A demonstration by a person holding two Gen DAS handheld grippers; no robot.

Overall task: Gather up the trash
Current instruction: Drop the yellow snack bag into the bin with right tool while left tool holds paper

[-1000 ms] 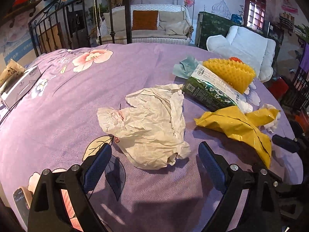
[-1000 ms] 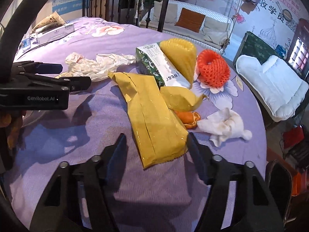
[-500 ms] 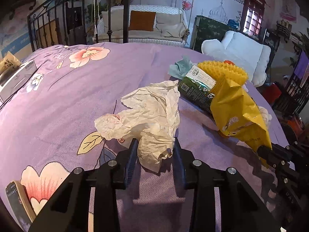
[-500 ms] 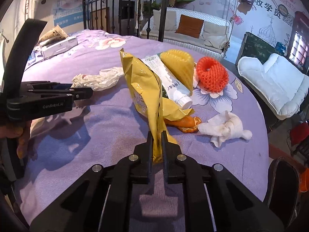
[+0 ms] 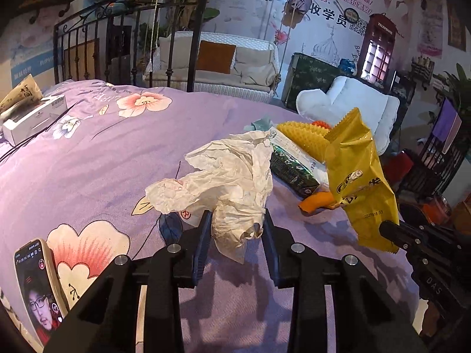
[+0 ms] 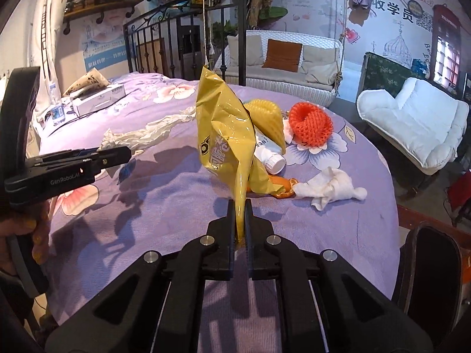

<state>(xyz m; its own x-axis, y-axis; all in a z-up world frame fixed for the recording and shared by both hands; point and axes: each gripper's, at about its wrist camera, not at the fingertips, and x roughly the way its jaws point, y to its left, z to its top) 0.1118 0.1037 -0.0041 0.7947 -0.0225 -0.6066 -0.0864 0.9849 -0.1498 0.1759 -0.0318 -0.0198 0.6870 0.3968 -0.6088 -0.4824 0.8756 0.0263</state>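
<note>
Paper (image 5: pixel 232 173) sits clamped between left jaws, yellow wrapper (image 6: pixel 226 135) pinched upright between right jaws.

The left gripper (image 5: pixel 237 229) reaches in from six o'clock, its two black fingers (image 5: pixel 203 235) pressed on the lower bunch of a crumpled white paper wrapper (image 5: pixel 226 173), whose upper folds fan out toward twelve o'clock above the purple floral bedspread (image 5: pixel 117 153). At three o'clock of it, a yellow glossy snack bag (image 5: pixel 357 182) stands up, its lower edge pinched in the black right gripper (image 5: pixel 388 234) at four o'clock. Between paper and bag lie a dark green printed pack (image 5: pixel 290 169) and an orange peel scrap (image 5: pixel 313 203); a yellow foam fruit net (image 5: pixel 303 138) sits behind. A lit smartphone (image 5: pixel 36 288) lies at eight o'clock, a white cardboard box (image 5: pixel 34 116) at ten.
</note>
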